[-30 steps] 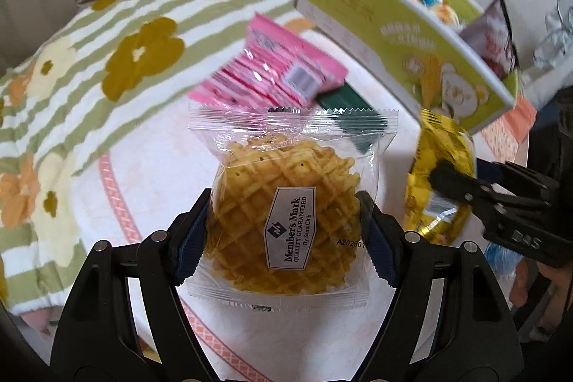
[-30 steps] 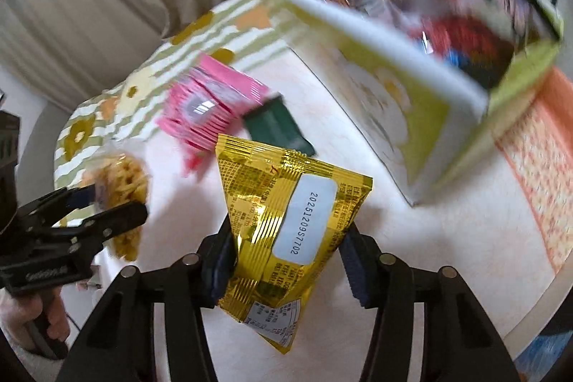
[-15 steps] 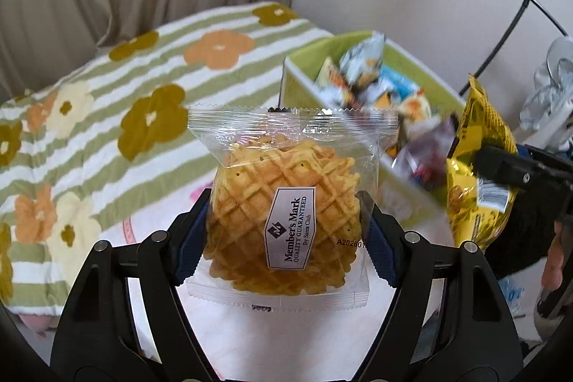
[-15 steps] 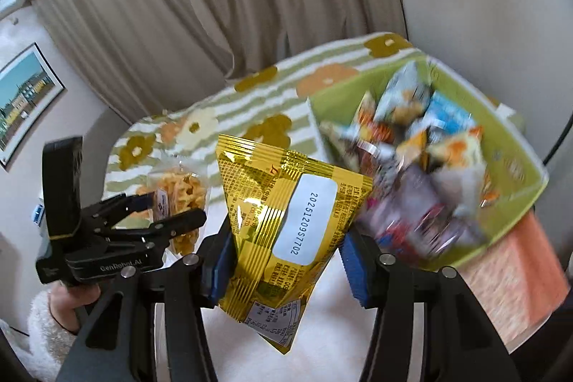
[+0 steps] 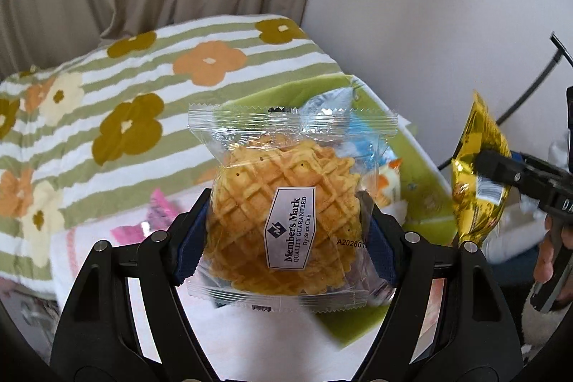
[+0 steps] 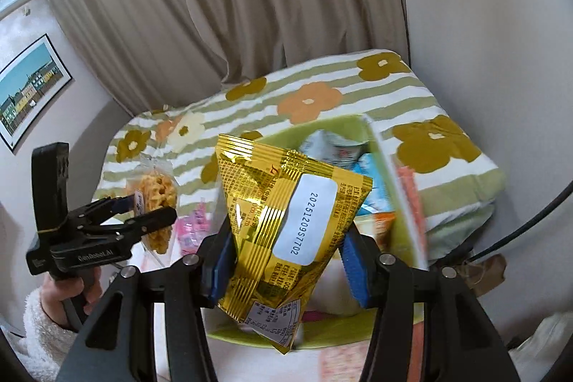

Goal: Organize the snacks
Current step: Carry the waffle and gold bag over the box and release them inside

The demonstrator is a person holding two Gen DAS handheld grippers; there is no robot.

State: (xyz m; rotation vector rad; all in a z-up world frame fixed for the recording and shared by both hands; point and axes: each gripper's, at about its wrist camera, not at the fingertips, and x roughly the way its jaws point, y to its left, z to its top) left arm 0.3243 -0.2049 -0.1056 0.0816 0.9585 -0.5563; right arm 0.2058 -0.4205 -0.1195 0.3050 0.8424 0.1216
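So both grippers have a snack each right now. The left gripper [image 5: 286, 221] is clamped on a clear plastic pack with a round golden waffle cookie [image 5: 286, 213] inside, blue pads squeezing the wrapper from both sides, white label facing the camera. It's held up in the air above the surface, and the same pack shows up small in the right wrist view too [image 6: 155, 203].

The right gripper [image 6: 286, 260] is closed on a shiny gold foil snack bag [image 6: 283, 231], pads pinching the lower half, with a white date sticker on the front. From the left wrist view you can see that bag [image 5: 476, 181] off to the right.

Below and behind both packs sits a lime green cardboard box [image 6: 361, 335] that already has a bunch of snack packets in it, light blue and orange ones mostly. Some pink packets [image 5: 157, 213] lie on the white surface [image 5: 258, 339] beside the box, kinda blurry. Behind all that is a green-and-white striped blanket with big flowers [image 5: 143, 88], and beige curtains [image 6: 232, 6]. A hand in a fluffy white sleeve [image 6: 46, 328] holds the left gripper's handle.
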